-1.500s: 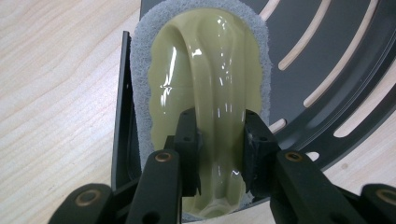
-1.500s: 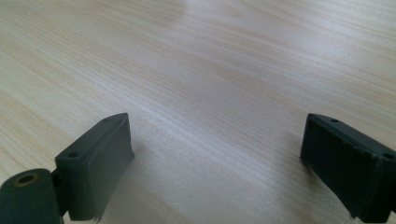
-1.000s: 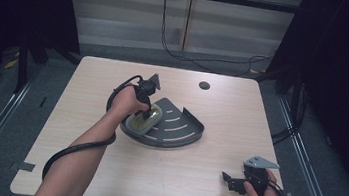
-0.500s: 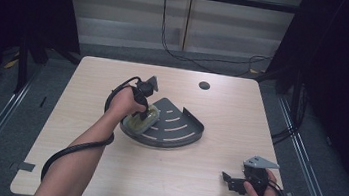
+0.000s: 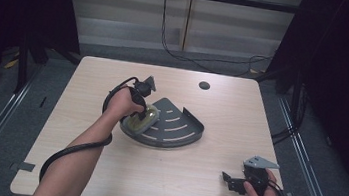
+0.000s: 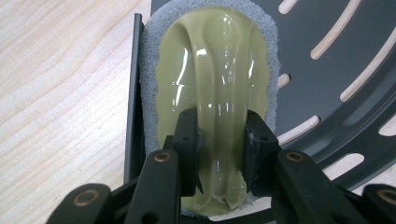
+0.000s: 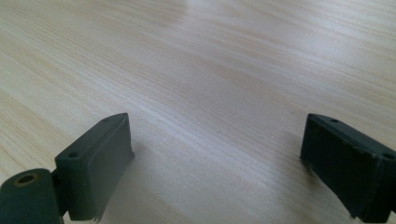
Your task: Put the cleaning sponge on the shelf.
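A yellow-green scrubber with a raised glossy handle and a grey foam pad (image 6: 219, 70) lies on the left end of a dark grey slotted corner rack (image 5: 179, 126). My left gripper (image 6: 220, 140) is shut on the scrubber's handle ridge, one pad on each side. From above, the scrubber (image 5: 144, 117) shows just below the left hand, with the left gripper (image 5: 140, 105) pointing down at it. At the table's front right my right gripper (image 5: 229, 179) rests low over bare wood, open, its jaws (image 7: 215, 158) wide apart with nothing between them.
The rack (image 6: 336, 70) has a raised rim on its right side and long slots through its floor. A small dark round hole (image 5: 204, 85) sits near the table's far edge. The light wooden table (image 5: 87, 92) ends close behind the right hand.
The left hand with the scrubber has shifted slightly on the rack's left end. The right hand has stayed where it was.
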Action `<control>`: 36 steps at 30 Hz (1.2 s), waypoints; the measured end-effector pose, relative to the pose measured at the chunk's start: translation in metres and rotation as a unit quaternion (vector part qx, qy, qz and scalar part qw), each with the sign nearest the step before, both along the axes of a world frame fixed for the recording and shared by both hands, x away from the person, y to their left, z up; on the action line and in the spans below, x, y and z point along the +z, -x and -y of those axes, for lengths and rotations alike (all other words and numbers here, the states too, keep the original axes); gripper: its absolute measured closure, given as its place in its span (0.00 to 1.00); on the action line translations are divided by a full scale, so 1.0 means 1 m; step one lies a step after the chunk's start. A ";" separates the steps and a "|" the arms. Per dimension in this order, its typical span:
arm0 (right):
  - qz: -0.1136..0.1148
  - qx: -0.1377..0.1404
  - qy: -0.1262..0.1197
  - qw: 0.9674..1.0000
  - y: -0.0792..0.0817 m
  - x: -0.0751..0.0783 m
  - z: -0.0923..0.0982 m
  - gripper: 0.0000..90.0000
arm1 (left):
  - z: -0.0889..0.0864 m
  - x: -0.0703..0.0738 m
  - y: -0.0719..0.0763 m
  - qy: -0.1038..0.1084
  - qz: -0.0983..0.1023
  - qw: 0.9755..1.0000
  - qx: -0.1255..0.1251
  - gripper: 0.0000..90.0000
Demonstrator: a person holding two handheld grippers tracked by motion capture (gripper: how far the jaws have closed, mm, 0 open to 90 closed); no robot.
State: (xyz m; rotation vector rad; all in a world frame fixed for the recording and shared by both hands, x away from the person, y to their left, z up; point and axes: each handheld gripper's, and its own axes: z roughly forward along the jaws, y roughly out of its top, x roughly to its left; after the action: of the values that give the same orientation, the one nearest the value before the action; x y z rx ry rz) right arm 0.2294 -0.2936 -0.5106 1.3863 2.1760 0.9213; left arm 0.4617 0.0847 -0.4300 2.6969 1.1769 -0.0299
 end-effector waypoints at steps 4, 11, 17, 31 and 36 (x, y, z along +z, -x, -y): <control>0.000 0.000 0.000 1.000 0.000 0.000 0.000 0.09 | -0.001 0.000 0.001 -0.001 0.004 1.000 0.001 0.78; 0.000 0.000 0.000 1.000 0.000 0.000 0.000 0.10 | -0.004 0.001 0.000 0.002 0.002 1.000 0.005 0.77; -0.001 0.000 0.000 1.000 0.000 0.000 0.000 0.09 | -0.004 0.002 0.002 0.006 0.004 1.000 0.011 0.77; -0.001 -0.001 0.000 1.000 0.000 0.000 0.000 0.09 | -0.006 0.017 0.005 0.026 -0.004 0.999 0.026 0.64; -0.001 -0.001 0.000 1.000 0.000 0.000 0.000 0.09 | -0.006 0.024 0.007 0.034 -0.006 0.999 0.030 0.56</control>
State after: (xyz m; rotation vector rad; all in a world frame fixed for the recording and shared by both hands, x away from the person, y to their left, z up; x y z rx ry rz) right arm 0.2294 -0.2935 -0.5105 1.3894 2.1760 0.9209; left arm 0.4548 0.0903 -0.4062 2.6048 1.2365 -0.0771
